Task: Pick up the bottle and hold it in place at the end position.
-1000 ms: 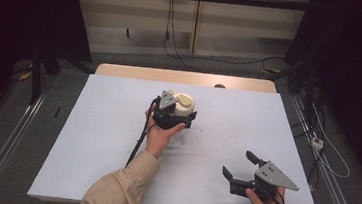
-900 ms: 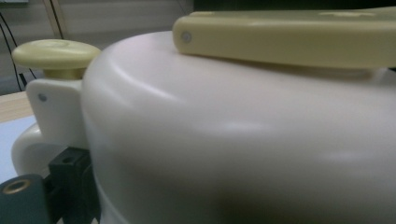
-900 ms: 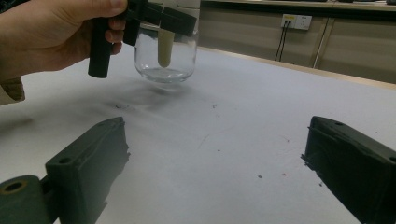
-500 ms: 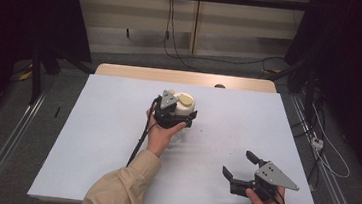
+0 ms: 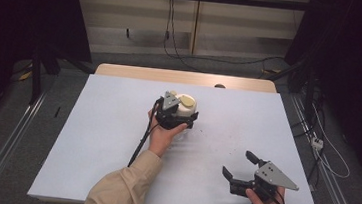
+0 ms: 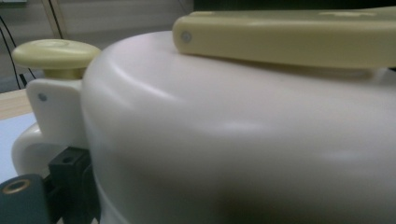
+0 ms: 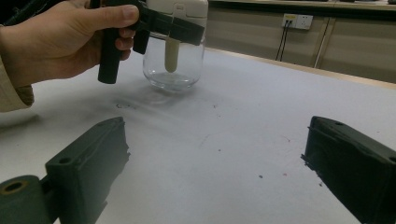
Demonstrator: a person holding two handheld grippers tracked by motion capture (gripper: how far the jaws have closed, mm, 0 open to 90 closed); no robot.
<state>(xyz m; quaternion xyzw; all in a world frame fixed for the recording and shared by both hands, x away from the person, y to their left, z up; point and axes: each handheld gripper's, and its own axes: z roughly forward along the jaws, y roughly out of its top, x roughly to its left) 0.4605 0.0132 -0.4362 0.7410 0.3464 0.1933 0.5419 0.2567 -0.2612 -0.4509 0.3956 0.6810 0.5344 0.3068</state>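
The jar (image 7: 173, 65) has a clear, smooth glass body that shines faintly, standing toward the far edge of the tabletop; its lid (image 6: 243, 140) is glossy cream-white plastic with soft highlights; the lever (image 6: 285, 39) and knob (image 6: 55, 53) on top are pale yellow plastic of a satin finish, pinned with small metal rivets; the left gripper (image 5: 175, 116) and right gripper (image 5: 235, 168) are matt black plastic, slightly rough at the jaw edges; the plate (image 5: 275, 175) on the right gripper looks like dull grey metal; the tabletop (image 7: 243, 126) is a matt pale sheet, smudged and speckled, with a bare wood strip (image 5: 136, 72) along its far edge; the sleeve (image 5: 117, 191) is beige woven cloth.
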